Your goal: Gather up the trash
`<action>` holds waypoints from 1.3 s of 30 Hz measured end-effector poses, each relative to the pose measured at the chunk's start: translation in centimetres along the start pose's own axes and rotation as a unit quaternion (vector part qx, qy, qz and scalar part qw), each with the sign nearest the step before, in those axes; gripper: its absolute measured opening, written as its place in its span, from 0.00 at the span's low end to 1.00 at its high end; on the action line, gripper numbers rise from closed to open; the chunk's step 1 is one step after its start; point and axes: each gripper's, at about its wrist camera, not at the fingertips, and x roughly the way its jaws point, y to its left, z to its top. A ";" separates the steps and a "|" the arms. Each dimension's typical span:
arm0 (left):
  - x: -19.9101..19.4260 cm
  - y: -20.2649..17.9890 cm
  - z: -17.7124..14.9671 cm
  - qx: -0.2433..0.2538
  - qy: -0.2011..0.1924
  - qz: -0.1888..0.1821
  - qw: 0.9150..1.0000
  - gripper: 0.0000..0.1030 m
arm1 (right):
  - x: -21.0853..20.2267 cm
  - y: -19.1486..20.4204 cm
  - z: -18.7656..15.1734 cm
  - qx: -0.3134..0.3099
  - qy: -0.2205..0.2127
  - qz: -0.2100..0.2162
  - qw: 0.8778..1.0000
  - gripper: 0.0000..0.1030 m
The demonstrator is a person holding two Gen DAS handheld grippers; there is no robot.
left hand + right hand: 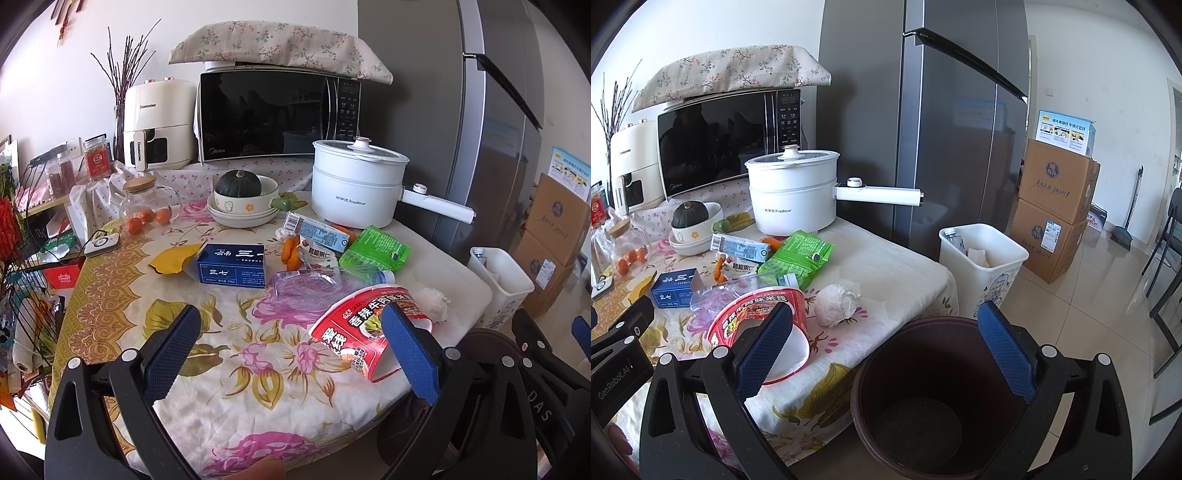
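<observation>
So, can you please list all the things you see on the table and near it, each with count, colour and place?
noodle bowl: 1, red, on its side at table's near edge
tissue ball: 1, white, beside the bowl
plastic bottle: 1, clear, crushed, mid-table
snack bag: 1, green, before the pot
blue box: 1, blue, mid-table
cooking pot: 1, white, table's back
pumpkin: 1, dark green, in stacked bowls
microwave: 1, black, behind the table
white bin: 1, on the floor by the fridge
brown bucket: 1, empty, below the right fingers
left gripper: fingers open
right gripper: fingers open
</observation>
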 end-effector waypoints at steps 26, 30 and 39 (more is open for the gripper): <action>5.7 3.4 2.5 -0.085 0.109 -0.047 0.989 0.94 | 4.6 -1.0 5.4 0.097 0.152 0.137 0.974 0.93; 8.9 2.5 4.6 -0.084 0.164 -0.120 0.975 0.94 | 5.9 -2.4 7.9 0.140 0.146 0.145 0.969 0.93; 14.8 -5.8 11.6 0.045 0.199 -0.201 0.958 0.94 | 11.4 -7.7 6.0 0.249 0.212 0.167 0.930 0.93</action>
